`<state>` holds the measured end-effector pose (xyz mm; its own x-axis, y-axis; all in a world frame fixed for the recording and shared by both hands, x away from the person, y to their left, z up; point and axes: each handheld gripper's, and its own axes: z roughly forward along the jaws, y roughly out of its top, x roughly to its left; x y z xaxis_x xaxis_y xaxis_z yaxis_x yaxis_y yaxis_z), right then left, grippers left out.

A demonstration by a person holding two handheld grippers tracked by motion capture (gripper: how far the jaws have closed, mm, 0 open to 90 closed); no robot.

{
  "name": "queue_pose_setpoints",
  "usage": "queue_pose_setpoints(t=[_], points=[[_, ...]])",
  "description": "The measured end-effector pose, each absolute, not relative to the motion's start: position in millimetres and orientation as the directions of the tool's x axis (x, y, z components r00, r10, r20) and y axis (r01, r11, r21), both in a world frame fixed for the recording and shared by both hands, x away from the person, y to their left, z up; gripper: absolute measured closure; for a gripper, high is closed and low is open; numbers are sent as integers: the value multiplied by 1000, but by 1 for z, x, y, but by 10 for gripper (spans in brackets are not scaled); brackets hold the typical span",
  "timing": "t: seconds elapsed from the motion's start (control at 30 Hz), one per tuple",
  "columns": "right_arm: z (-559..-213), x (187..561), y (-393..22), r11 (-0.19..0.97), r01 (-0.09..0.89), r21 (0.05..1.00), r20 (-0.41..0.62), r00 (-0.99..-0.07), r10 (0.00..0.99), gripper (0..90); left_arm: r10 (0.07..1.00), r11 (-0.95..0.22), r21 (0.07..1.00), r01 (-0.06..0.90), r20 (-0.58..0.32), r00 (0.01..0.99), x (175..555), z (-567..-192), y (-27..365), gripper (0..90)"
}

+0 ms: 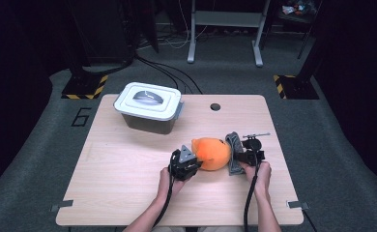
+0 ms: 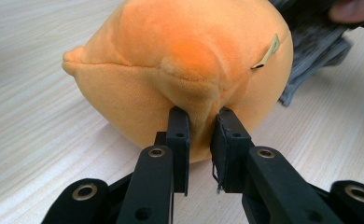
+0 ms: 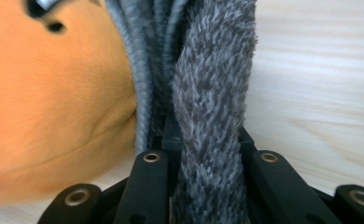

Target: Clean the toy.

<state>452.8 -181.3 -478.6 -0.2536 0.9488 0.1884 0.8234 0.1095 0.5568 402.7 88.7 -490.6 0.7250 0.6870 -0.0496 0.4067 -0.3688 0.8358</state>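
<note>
my left gripper [image 2: 199,122] pinches the plush [image 2: 180,70], my right gripper [image 3: 203,135] pinches the cloth [image 3: 213,93] beside it; next i likely lift both toward the box [image 1: 150,113].

My right gripper [image 3: 211,140] is clamping a fold of grey furry cloth [image 3: 213,84] between its black jaws, while the orange plush toy [image 3: 54,102] is pressing against the cloth's ribbed edge on the pale wooden table [image 3: 320,84].
</note>
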Motion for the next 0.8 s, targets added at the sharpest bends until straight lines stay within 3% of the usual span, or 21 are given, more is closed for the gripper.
queue_pose_setpoints(t=[0.13,0.33,0.5,0.8], points=[[-452,436,-185,87,771,630,184,-258,949,750,691,-366,840,400,-42,721,402,-491,88,776],[-418,419,-171,138,689,712,165,-356,920,750,692,-363,840,404,-47,720,402,-491,88,776],[-404,413,-142,218,650,728,133,-446,885,750,691,-369,837,404,-44,721,402,-490,87,775],[-408,415,-98,310,644,699,108,-524,845,749,692,-366,839,403,-44,721,403,-489,87,774]])
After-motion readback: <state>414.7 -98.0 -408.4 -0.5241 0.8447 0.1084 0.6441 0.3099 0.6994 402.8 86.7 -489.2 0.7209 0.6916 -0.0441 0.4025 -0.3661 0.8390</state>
